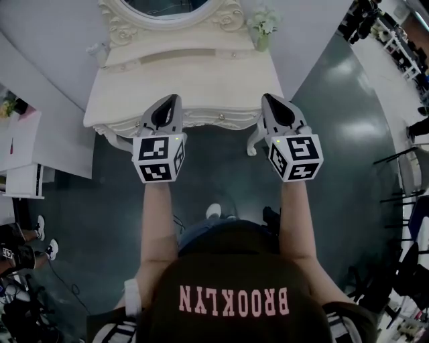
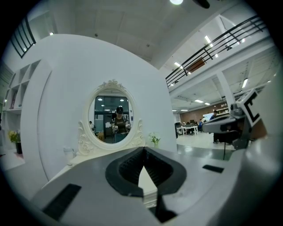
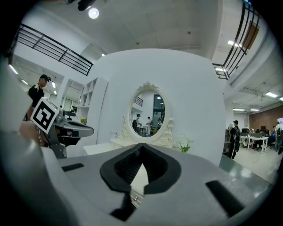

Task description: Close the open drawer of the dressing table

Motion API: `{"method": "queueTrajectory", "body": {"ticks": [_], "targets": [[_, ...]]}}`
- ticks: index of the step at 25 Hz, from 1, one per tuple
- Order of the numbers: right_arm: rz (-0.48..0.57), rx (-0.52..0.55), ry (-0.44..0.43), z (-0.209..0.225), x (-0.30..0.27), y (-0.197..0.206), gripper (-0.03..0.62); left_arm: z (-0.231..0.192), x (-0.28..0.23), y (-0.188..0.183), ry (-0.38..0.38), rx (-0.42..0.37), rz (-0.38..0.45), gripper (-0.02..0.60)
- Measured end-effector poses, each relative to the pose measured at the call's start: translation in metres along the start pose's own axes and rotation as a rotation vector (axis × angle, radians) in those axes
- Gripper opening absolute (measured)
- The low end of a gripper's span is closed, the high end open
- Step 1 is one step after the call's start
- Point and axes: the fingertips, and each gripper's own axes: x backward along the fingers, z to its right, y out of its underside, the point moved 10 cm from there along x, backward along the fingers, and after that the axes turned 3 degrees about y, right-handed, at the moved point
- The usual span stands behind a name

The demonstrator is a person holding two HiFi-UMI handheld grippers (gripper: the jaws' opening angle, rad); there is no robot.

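The cream dressing table [image 1: 181, 84] with its oval mirror [image 1: 134, 8] stands straight ahead of me against a curved white wall. Its carved front apron carries a small knob [image 1: 221, 117], and from above I cannot tell whether a drawer stands out. My left gripper [image 1: 174, 99] hovers at the table's front edge, left of centre, jaws shut and empty. My right gripper [image 1: 265, 98] hovers at the front right corner, also shut and empty. Both gripper views look over closed tips [image 2: 143, 150] [image 3: 141, 146] at the mirror [image 2: 111, 119] [image 3: 148, 112].
A vase of pale flowers [image 1: 263, 30] stands at the tabletop's back right, and a small cup [image 1: 100, 50] at the back left. White shelving [image 1: 23, 154] stands to the left. Dark chairs [image 1: 409, 174] line the right side. Grey floor lies under the table's curved legs [image 1: 253, 142].
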Motion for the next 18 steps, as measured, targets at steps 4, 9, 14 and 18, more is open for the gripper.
{"method": "queueTrajectory", "body": {"ticks": [4,9,14,18], "targets": [[0.028,0.025,0.011,0.003,0.008,-0.006,-0.006,0.004,0.001,-0.004,0.008,-0.002,0.022,0.005],[0.058,0.027,0.005,0.008,0.015,-0.010,-0.006,0.007,0.003,-0.011,0.003,-0.003,0.045,0.005],[0.067,0.023,-0.002,0.010,0.017,-0.011,-0.006,0.011,0.005,-0.015,0.005,-0.014,0.052,0.005],[0.073,0.020,-0.016,0.009,0.021,-0.011,-0.006,0.015,0.010,-0.017,0.010,-0.010,0.053,0.005]]}}
